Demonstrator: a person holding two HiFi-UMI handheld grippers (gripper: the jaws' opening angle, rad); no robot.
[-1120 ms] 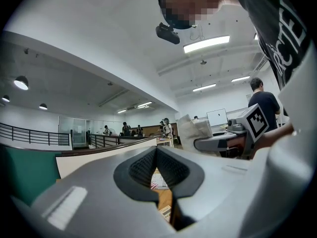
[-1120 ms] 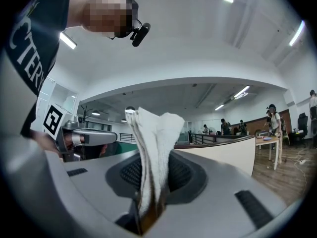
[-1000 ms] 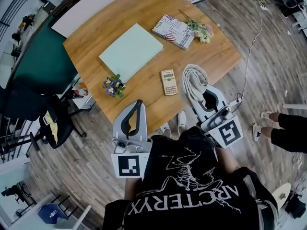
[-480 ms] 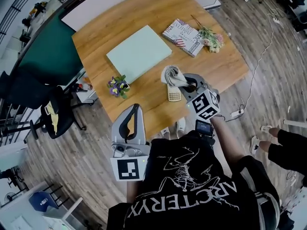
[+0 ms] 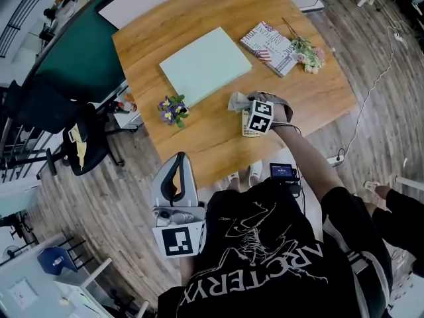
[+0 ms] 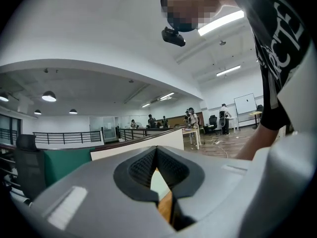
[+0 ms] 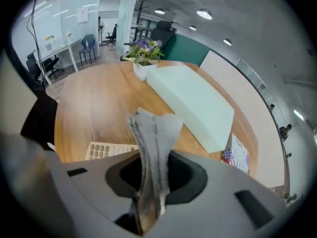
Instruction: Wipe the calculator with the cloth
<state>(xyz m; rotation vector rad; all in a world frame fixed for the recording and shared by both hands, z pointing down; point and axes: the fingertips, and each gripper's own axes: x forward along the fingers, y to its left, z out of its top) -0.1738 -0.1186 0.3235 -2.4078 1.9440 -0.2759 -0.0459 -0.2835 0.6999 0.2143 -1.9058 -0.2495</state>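
Observation:
My right gripper (image 5: pixel 246 108) is shut on a grey cloth (image 5: pixel 237 101), which sticks out beyond its jaws as a bunched strip (image 7: pixel 153 138). It hangs just over the beige calculator (image 5: pixel 248 132), which lies on the wooden table and is mostly hidden under the gripper in the head view. In the right gripper view the calculator's keys (image 7: pixel 106 150) show just left of the cloth. My left gripper (image 5: pixel 179 158) is held off the table's near edge over the floor. Its jaws (image 6: pixel 156 155) meet at the tips with nothing between them.
A pale green flat box (image 5: pixel 205 65) lies mid-table, with a small pot of purple flowers (image 5: pixel 173 109) at its near-left corner. A flag-print book (image 5: pixel 271 38) and a bouquet (image 5: pixel 308 48) sit at the far right. An office chair (image 5: pixel 73 144) stands left of the wooden table (image 5: pixel 311 91).
My right gripper has carried the cloth from the table's near right edge leftwards and onto the calculator. The left gripper has stayed off the near edge.

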